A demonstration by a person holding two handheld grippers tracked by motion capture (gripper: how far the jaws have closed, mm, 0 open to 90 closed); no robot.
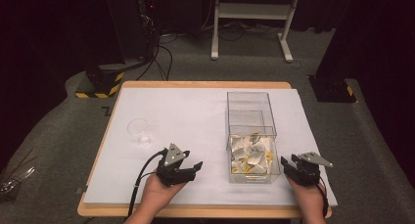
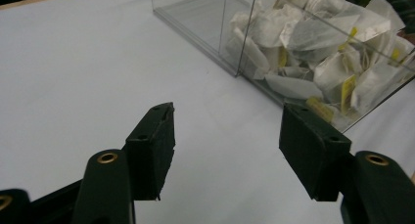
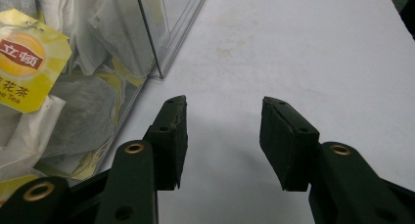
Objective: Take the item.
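Now: two grippers flank one box of tea bags

We hold the left gripper (image 1: 192, 166) and right gripper (image 1: 288, 161) with jaws apart, empty, beside one clear box (image 1: 252, 102) of many tea bags (image 1: 250, 153). Farther left stands one glass (image 1: 139, 131).

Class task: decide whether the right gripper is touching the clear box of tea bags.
Apart. In the right gripper view, the right gripper has open, empty jaws over bare white table, with the clear box off to their side.
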